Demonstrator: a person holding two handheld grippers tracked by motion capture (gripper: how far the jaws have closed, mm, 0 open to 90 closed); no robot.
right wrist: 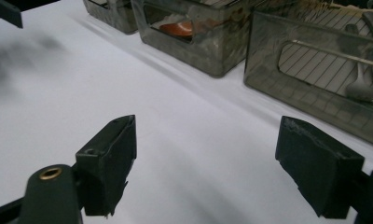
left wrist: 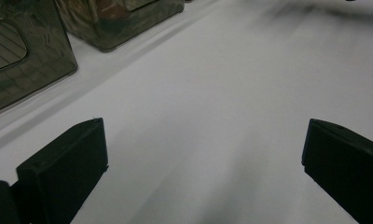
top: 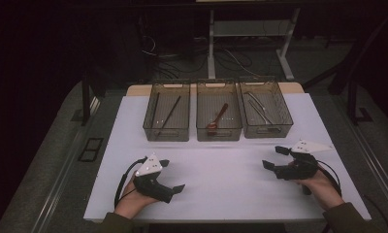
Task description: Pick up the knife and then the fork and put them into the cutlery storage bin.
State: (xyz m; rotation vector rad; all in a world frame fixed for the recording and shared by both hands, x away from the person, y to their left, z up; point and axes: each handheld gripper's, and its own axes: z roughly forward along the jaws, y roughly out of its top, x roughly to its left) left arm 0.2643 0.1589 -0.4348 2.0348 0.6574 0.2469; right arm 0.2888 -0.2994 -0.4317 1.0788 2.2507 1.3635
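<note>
I see a white table (top: 221, 189) on my feed; cables (top: 182, 60) tangle on the floor beyond; desk legs (top: 211, 43) behind.

Black tongs (top: 170, 175), white table (top: 221, 184)

Too small and dim from the high view to identify: thin utensils in the right bin (top: 266, 108); cut off by the left gripper view's edge: left bin (left wrist: 26, 51); smeared shadow on counter (right wrist: 17, 51).

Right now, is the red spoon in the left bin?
No, the spoon lies in the middle bin; the left bin holds dark sticks.
</note>
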